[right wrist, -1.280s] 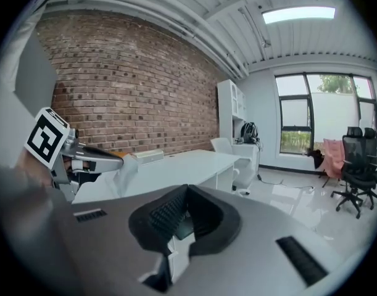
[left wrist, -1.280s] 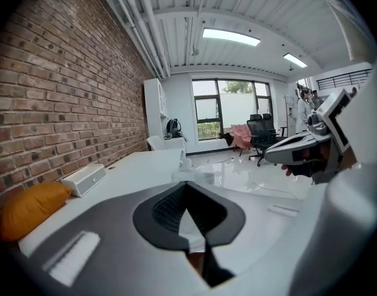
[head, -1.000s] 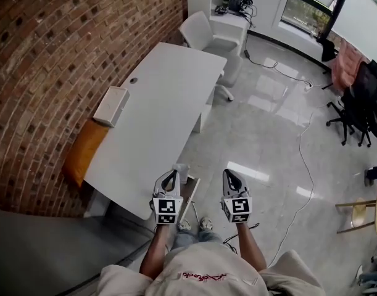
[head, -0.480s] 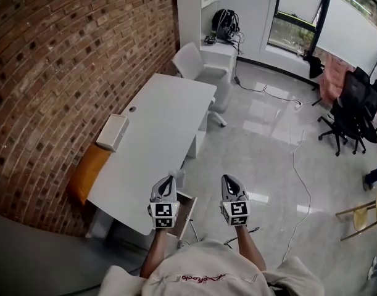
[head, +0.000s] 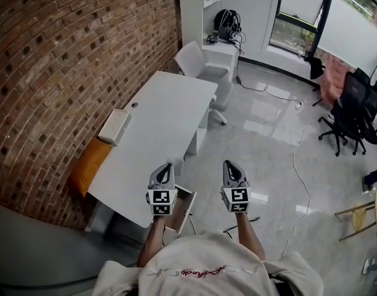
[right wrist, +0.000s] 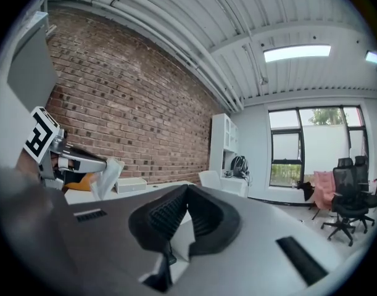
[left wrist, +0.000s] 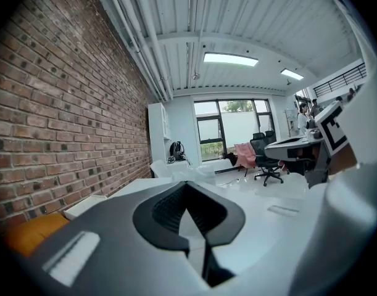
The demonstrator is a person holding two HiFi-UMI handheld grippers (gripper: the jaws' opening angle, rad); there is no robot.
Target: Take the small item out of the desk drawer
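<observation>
The left gripper (head: 168, 167) pinches a small white item (right wrist: 108, 176) in tight-pressed jaws, holding it above the desk's (head: 163, 116) near corner, apparently to clear the open drawer (head: 183, 207) beneath; the right gripper (head: 232, 164), jaws together and empty, hangs beside it off the desk's edge.

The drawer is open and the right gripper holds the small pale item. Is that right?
Not quite. The left gripper holds the item, not the right gripper, whose jaws are shut with nothing between them. The right gripper view shows the item pinched in the left gripper's tips. The drawer is open, as stated.
</observation>
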